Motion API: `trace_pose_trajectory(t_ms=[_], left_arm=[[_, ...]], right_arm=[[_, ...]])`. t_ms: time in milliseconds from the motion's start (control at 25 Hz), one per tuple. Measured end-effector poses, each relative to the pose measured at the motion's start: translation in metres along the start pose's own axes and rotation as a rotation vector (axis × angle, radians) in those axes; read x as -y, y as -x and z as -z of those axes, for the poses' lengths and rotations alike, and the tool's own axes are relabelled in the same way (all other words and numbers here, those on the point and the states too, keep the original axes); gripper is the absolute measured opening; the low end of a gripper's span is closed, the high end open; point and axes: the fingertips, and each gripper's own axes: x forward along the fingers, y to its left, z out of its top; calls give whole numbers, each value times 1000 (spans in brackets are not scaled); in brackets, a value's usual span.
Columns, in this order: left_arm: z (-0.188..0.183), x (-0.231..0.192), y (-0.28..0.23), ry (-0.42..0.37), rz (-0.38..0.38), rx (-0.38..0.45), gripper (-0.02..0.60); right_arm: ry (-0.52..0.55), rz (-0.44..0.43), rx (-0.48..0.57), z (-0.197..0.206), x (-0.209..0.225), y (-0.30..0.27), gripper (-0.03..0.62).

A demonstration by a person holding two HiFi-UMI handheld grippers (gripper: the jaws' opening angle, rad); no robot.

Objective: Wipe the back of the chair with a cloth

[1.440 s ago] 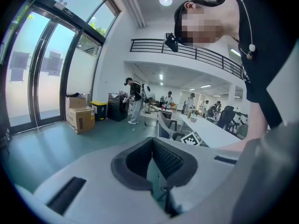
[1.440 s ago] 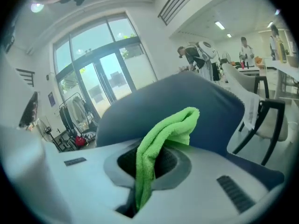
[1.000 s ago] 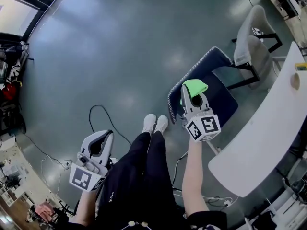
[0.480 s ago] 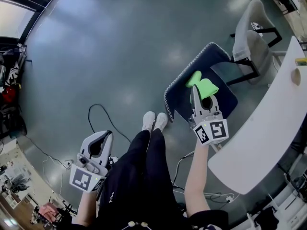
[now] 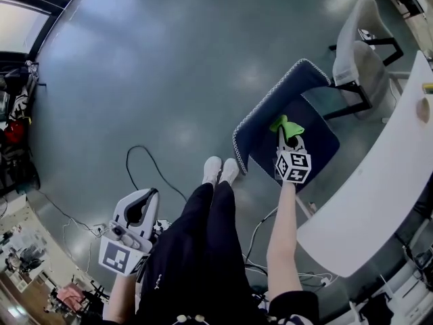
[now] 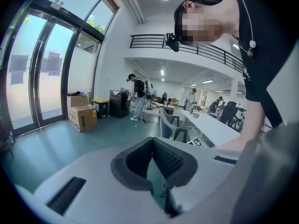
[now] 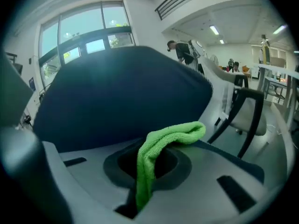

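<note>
Over on the left, the left gripper [image 5: 142, 200] hangs low beside the person's leg, its fingers pressed together on nothing, well apart from the chair back [image 5: 270, 103]. Moving right, the right gripper [image 5: 284, 135] is clamped on the green cloth [image 7: 161, 141], which bunches up past its fingertips with the chair back looming just beyond them; touching or not, I can't tell. The danger: only a narrow fold sits between those fingers, so a firm drag could pull it loose, and with nothing bracing the chair, pressure might swing it away.
</note>
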Motion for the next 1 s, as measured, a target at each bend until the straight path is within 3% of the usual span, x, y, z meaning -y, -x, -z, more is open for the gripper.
trace_pose_trajectory(t_ms=[200, 360, 720, 1000], left_arm=[[8, -3, 4, 33, -12, -15, -2], [19, -1, -4, 50, -13, -42, -2], [49, -4, -6, 67, -50, -117, -2], [38, -1, -10, 65, -50, -92, -2]], right_arm=[[-63, 50, -191, 68, 18, -47, 21], [-100, 64, -254, 97, 24, -71, 20], [-250, 2, -167, 88, 15, -90, 20], [-160, 4, -27, 28, -3, -62, 20]])
